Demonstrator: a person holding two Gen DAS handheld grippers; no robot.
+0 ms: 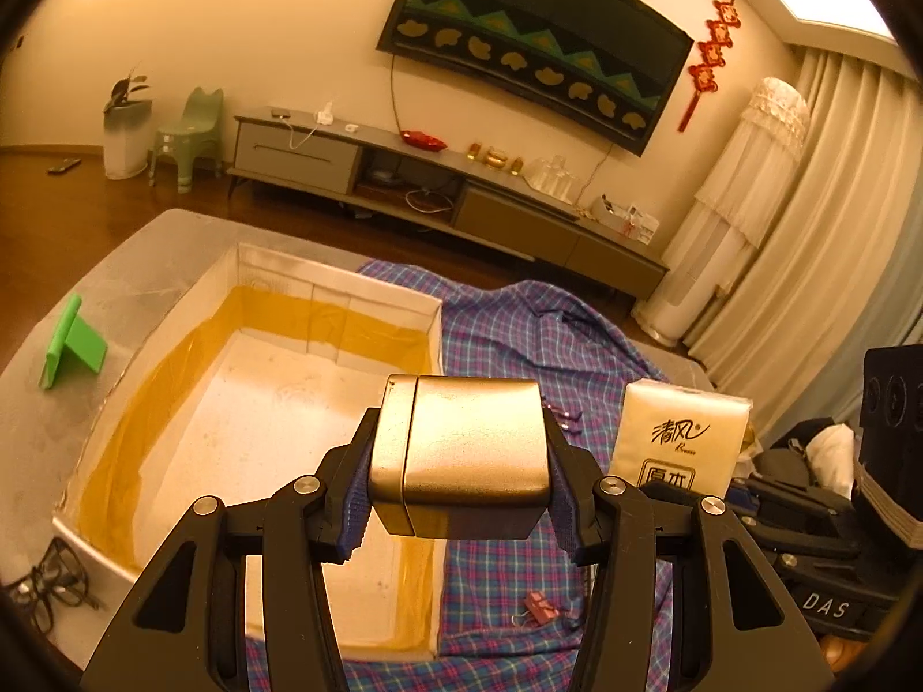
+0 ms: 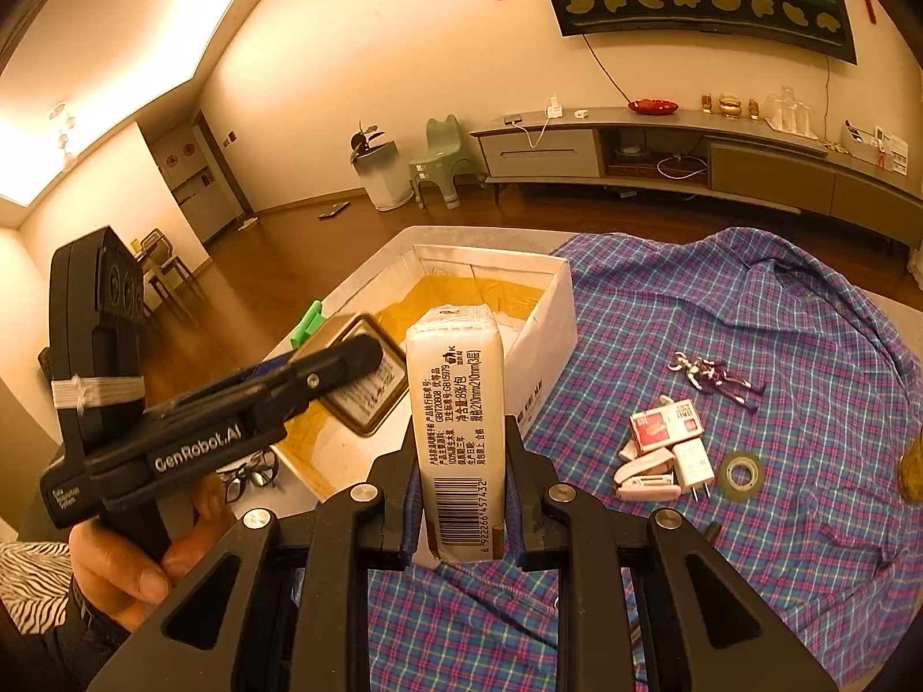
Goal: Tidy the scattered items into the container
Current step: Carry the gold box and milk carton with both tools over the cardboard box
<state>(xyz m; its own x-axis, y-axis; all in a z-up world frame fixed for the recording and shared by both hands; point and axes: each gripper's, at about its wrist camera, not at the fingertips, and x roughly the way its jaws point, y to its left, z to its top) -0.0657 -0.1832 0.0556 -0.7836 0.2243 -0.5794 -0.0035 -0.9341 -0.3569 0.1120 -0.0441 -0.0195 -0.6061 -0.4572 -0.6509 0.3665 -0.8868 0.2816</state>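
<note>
A warm-lit living room, with a long grey TV cabinet (image 1: 450,184) along the far wall and a dark patterned screen above it. In the foreground stands a pale grey counter (image 1: 132,282), half covered by a rumpled blue-and-pink plaid shirt (image 2: 779,357).

On that counter sits the white open-topped cardboard box with yellow tape along its inner walls (image 1: 259,392), so far empty, by the look of it. The left tongs (image 1: 461,473) are spread wide and clamped on a squarish brushed-gold metal tin (image 1: 467,444). In the left wrist view the tin hangs over the box's near right corner, with the open floor lying off toward ten o'clock. The left hand is the nearer to the box, I judge.

The right tongs (image 2: 464,496) pinch, nearly closed, an upright white soft pack of tissues with a barcode (image 2: 456,427), its long axis standing vertical. From them the box lies at about twelve o'clock, partly behind the pack, and the left tool crosses in from nine o'clock. That tool could get in the way if both go in together.

Still scattered on the shirt, around two to three o'clock of the right tongs: a small purple-and-silver toy figure (image 2: 718,378), a red-and-white small carton (image 2: 666,424), a pale pink stapler (image 2: 646,473), a white plug charger (image 2: 695,464) and a roll of clear tape (image 2: 744,476). A pink binder clip (image 1: 539,605) lies just right of the box, black-framed spectacles (image 1: 49,582) at its left near corner, and a green plastic stand (image 1: 72,346) at nine o'clock.
</note>
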